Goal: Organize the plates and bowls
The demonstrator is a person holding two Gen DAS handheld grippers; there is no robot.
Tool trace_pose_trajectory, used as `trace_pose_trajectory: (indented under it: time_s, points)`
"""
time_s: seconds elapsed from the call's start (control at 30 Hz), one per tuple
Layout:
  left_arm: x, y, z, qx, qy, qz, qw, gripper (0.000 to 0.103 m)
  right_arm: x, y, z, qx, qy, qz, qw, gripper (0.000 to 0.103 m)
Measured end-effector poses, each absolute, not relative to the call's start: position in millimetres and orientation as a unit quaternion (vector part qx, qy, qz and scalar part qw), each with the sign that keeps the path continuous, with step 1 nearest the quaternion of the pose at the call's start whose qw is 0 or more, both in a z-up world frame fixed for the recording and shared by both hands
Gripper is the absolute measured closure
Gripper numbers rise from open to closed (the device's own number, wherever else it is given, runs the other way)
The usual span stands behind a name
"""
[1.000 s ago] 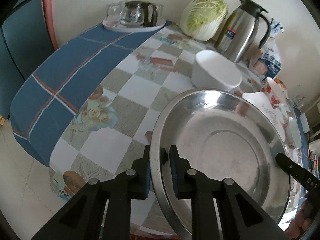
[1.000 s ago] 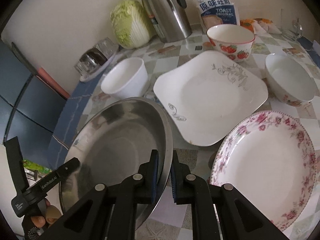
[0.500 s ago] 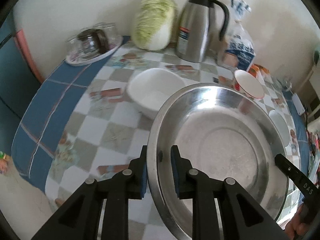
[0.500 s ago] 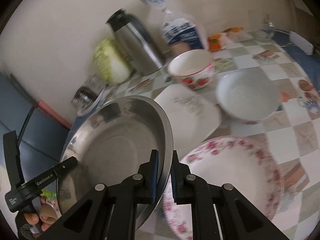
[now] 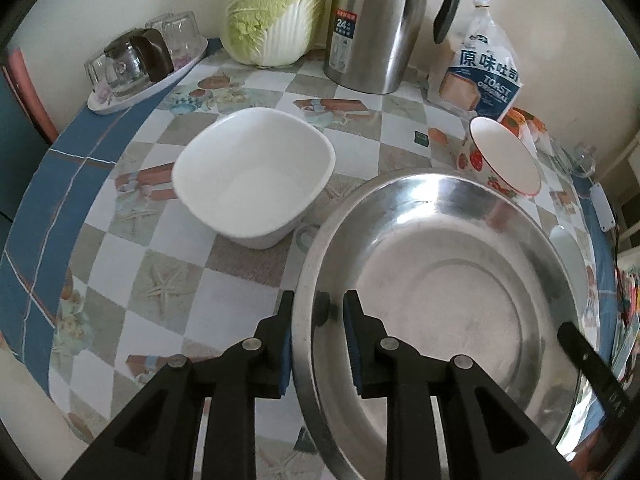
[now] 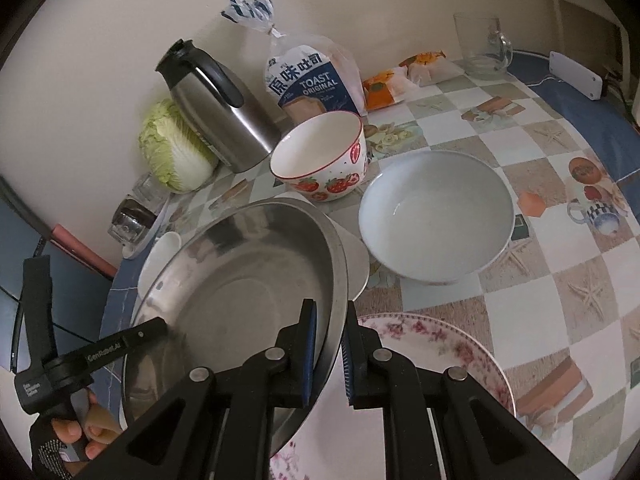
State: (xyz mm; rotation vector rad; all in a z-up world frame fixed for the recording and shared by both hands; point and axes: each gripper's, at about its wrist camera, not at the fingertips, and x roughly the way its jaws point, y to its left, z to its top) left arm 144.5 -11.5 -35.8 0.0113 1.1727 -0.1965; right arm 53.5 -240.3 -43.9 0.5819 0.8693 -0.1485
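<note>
**Speaker one:** Both tongs have carried the steel basin [image 5: 440, 300] sideways across the table; the white square plate it sat beside a second ago is now almost covered, only a corner showing past the right tongs [image 6: 327, 356].

**Speaker two:** How do the tongs hold it now?

**Speaker one:** The right tongs are clamped narrow on the basin's rim, one pad inside, one outside. The left tongs [image 5: 318, 340] straddle the opposite rim, but their jaws are opening: a gap shows beside the inner pad, so that grip is letting go.

**Speaker two:** And where is everything relative to them?

**Speaker one:** Ahead of the left tongs sits the white square bowl [image 5: 254, 176], just beside the basin. Ahead of the right tongs stand the strawberry bowl [image 6: 320, 160] and, further right, the pale round bowl [image 6: 436, 216]. The floral plate [image 6: 452, 352] lies just under and right of the right tongs.

**Speaker two:** What does that mean for the tidying?

**Speaker one:** Probably the basin is being set down over the square plate, starting a stack; the bowls are not yet gathered.
</note>
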Motion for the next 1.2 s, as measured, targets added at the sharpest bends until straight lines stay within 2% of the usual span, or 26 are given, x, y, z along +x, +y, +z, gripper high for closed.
trace_pose_trajectory:
  time_s: [0.43, 1.2]
  points:
    - [167.7, -21.6, -57.7, 0.011, 0.561, -0.091, 0.823, 0.075, 73.8, -241.6, -64.0, 0.266, 0.432, -0.081, 0.858, 0.09]
    - [174.7, -28.7, -61.2, 0.018, 0.55, -0.102, 0.829, 0.067, 83.1, -239.5, -70.7, 0.252, 0.433, -0.108, 0.859, 0.09]
